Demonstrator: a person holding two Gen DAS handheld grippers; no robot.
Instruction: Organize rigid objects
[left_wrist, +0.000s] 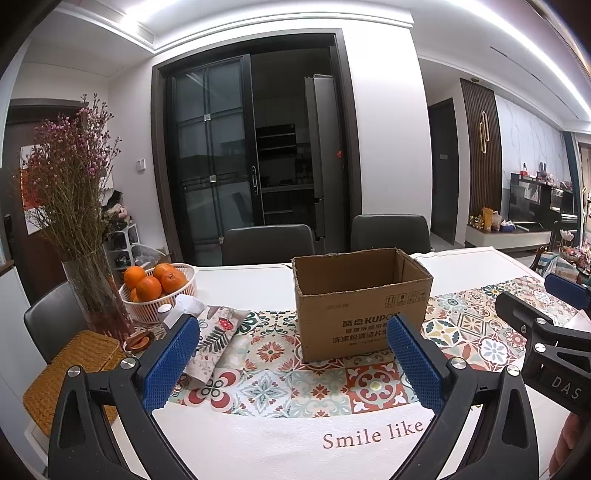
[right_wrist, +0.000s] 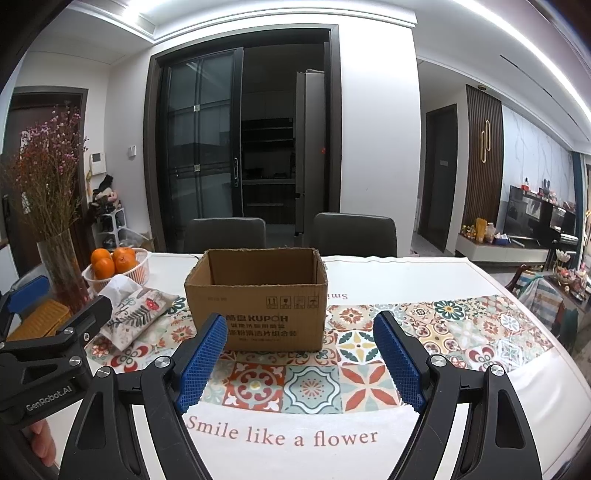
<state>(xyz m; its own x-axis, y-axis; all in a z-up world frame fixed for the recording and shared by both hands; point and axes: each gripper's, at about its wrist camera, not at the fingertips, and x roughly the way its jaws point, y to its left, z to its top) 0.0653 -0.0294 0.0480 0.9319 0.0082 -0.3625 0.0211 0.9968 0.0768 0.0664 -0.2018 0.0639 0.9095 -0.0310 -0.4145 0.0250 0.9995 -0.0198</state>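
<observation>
An open brown cardboard box (left_wrist: 364, 302) stands upright on the patterned table runner, also in the right wrist view (right_wrist: 258, 299); its inside is not visible. My left gripper (left_wrist: 293, 339) is open and empty, held above the table short of the box. My right gripper (right_wrist: 299, 332) is open and empty, also short of the box. The right gripper shows at the right edge of the left wrist view (left_wrist: 546, 332); the left gripper shows at the left edge of the right wrist view (right_wrist: 55, 339).
A white basket of oranges (left_wrist: 157, 291), a glass vase of dried flowers (left_wrist: 92, 288), a fabric tissue pouch (left_wrist: 214, 339) and a woven mat (left_wrist: 70, 373) sit at the table's left. Two grey chairs (left_wrist: 269, 243) stand behind the white table (left_wrist: 258, 443).
</observation>
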